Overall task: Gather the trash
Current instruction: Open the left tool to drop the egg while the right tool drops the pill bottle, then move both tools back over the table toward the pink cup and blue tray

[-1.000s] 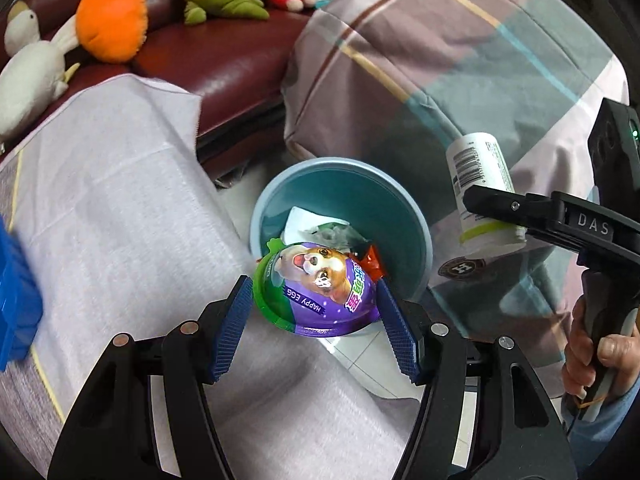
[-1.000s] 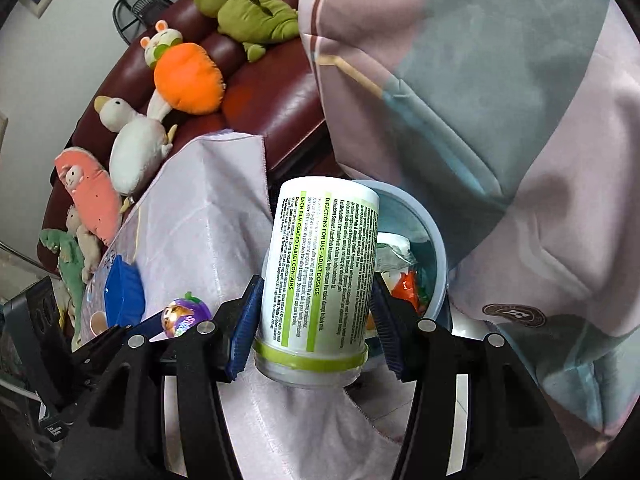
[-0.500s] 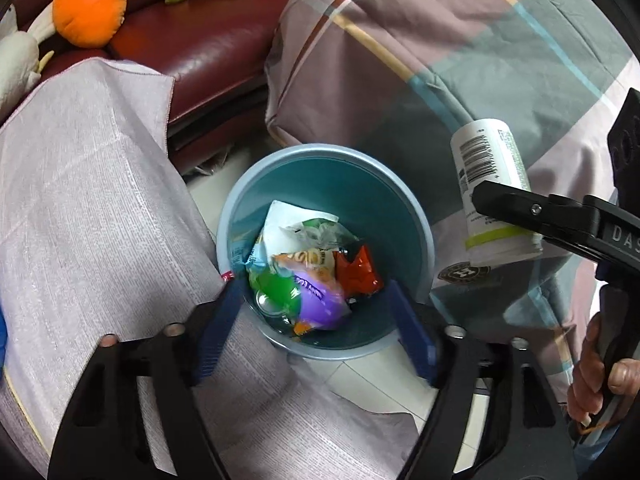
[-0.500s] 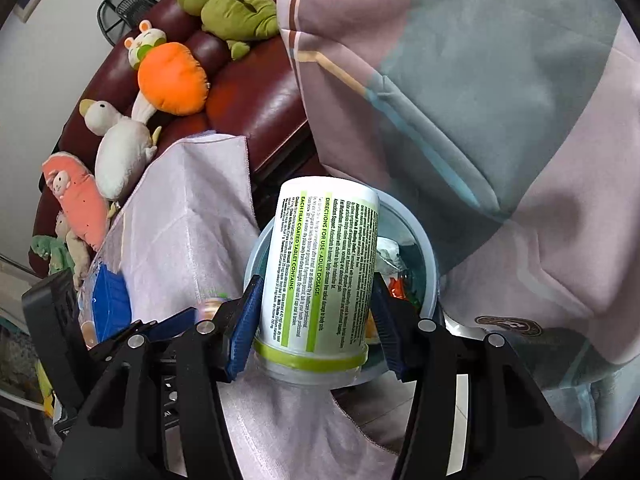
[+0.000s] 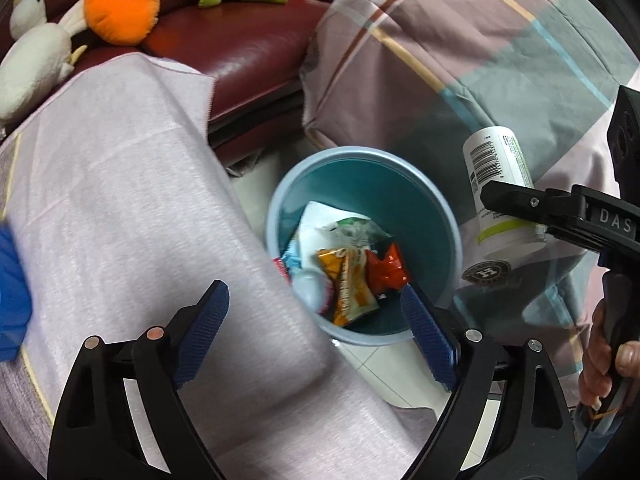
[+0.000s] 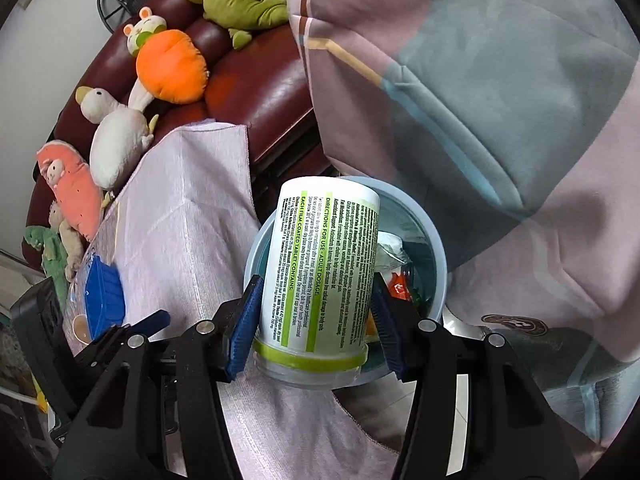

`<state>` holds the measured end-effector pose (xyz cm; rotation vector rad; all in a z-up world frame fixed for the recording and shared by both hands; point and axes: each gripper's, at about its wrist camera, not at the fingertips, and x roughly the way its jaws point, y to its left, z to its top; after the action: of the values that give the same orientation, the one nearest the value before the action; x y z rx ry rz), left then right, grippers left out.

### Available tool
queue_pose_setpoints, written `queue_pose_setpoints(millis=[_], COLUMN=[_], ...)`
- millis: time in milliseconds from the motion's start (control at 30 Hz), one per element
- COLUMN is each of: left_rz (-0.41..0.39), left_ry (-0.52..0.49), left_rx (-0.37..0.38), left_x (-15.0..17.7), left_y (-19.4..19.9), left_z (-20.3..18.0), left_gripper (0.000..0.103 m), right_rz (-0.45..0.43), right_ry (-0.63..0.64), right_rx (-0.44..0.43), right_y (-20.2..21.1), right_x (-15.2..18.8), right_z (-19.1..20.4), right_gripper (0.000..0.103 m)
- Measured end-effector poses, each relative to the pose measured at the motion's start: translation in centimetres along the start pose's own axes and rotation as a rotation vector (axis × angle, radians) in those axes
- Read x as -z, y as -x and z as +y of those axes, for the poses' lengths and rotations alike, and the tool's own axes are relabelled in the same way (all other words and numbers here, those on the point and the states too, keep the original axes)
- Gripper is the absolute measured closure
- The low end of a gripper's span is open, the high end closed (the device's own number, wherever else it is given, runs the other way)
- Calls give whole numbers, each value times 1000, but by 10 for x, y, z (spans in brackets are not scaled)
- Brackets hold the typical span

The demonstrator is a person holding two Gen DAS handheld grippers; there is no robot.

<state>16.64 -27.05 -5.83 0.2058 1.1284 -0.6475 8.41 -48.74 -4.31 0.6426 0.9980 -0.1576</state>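
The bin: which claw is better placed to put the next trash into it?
The right claw. It already grips the white bottle near the blue bin. The left claw has just been opening and holds nothing.

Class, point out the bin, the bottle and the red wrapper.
bin [image 5: 436,184]: left wrist view, far inner wall.
bottle [image 6: 320,264]: right wrist view, label.
red wrapper [image 5: 386,270]: left wrist view, its middle.

The bin [image 5: 436,208] — round, pale blue rim, teal inside — stands on the floor beside the cloth-draped table. In it lie wrappers: a white one [image 5: 320,224], an orange one [image 5: 350,280], a red one [image 5: 386,270]. The bottle [image 6: 320,276] — white, green-banded label, small print — is held tilted over the bin's rim.
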Motion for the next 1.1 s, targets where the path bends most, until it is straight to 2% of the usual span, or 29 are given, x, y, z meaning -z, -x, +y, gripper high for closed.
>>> queue_pose_setpoints(millis=[233, 667, 700, 767, 833, 1100], left_rz=[-4, -8, -8, -10, -12, -41], left_ry=[29, 92, 96, 105, 112, 141], left_rx=[-16, 3, 4, 6, 7, -5], left_x=[10, 17, 18, 20, 21, 36], left_y=[7, 13, 13, 14, 16, 38], left_z=[20, 53, 54, 57, 59, 73], left_gripper=[15, 14, 14, 15, 14, 14], right_rz=[30, 48, 50, 54, 51, 85], right_ry=[19, 71, 74, 77, 82, 86], right_rx=[20, 49, 50, 54, 62, 64], right_y=[-13, -30, -30, -31, -30, -28], right_x=[1, -1, -1, 0, 0, 10], right_z=[11, 42, 43, 46, 49, 65], right_gripper=[52, 51, 50, 37, 32, 28])
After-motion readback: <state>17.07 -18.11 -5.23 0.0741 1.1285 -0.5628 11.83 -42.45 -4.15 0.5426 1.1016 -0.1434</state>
